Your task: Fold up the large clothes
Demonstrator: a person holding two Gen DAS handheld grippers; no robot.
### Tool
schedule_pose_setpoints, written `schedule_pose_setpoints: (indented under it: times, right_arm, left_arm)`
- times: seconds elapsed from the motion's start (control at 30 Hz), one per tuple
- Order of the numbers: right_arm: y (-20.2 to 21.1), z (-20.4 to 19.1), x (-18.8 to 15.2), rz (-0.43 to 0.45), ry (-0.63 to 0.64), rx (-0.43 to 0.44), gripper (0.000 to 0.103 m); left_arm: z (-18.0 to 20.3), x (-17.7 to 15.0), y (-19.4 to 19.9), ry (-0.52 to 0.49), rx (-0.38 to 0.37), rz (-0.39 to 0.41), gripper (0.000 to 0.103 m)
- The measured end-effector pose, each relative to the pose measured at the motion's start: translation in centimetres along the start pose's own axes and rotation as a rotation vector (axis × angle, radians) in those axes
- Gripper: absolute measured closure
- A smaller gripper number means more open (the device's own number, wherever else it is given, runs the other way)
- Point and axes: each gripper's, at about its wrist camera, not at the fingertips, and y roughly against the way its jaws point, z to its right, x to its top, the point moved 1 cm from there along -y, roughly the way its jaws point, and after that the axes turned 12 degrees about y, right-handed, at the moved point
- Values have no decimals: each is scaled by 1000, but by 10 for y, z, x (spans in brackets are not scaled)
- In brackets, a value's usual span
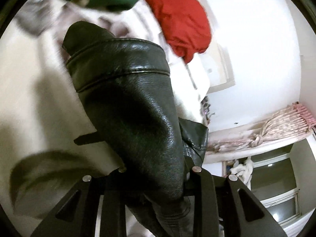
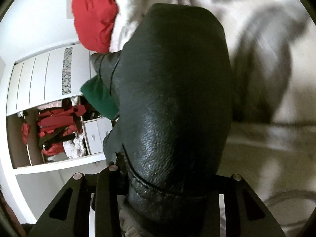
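While the left gripper (image 1: 156, 179) and the right gripper (image 2: 158, 179) each hold a fold of the black leather jacket (image 1: 128, 102) in narrowed jaws, its length runs straight ahead over the bed (image 1: 33, 90).

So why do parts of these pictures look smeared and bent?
Left wrist view: the bedding is motion-blurred, while the black jacket is sharp and glints. Right wrist view: the jacket is mostly in shadow; the fisheye lens bends the wardrobe.
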Motion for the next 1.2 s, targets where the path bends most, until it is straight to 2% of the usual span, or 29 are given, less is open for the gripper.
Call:
schedule_pose_setpoints:
  times: [0.07,0.27,0.33,0.43,0.47,0.5,0.63,0.77,0.83,0.9,1.0,1.07,1.1,1.13,1.2]
  right_arm:
    - [15,-16,25,16,30,2,64]
    - [72,-71,141,68,134,7,64]
    - [84,-86,189,76,158,7,64]
    - [98,-101,268,75,199,-12,64]
    - [101,-105,290,71,213,-26,64]
    - [109,-106,328,54,239,-49,64]
    - [92,-101,424,-23,303,-109,64]
    - [43,-77,487,-125,332,-177,64]
    - [31,-49,506,-171,328,-206,63]
    - [22,-25,514,-200,322,-226,61]
    - [29,2,518,-213,249,-234,50]
    - [37,1,517,-206,248,-280,39]
    - [37,-5,511,-208,257,-312,37]
    - [39,-10,504,-202,270,-339,35]
    - [50,-16,492,-166,276,-382,33]
  left_arm:
    - [23,7,-15,-3,-34,8,80]
    - [100,28,-79,-31,-133,35,80]
    - [128,39,-113,-37,-176,53,80]
    - [148,54,-155,-24,-220,86,80]
    - [149,59,-166,-8,-229,95,80]
    - [150,65,-186,18,-238,110,80]
    - [133,86,-249,80,-259,149,80]
    - [101,95,-301,81,-195,140,80]
    - [75,94,-326,72,-141,95,79]
    - [61,92,-337,44,-119,44,78]
    - [67,91,-337,-33,-91,-22,75]
    - [76,94,-331,-49,-47,-59,69]
    - [79,97,-328,-47,-5,-84,66]
    - [83,98,-326,-47,31,-101,59]
    - [94,101,-320,-59,72,-109,54]
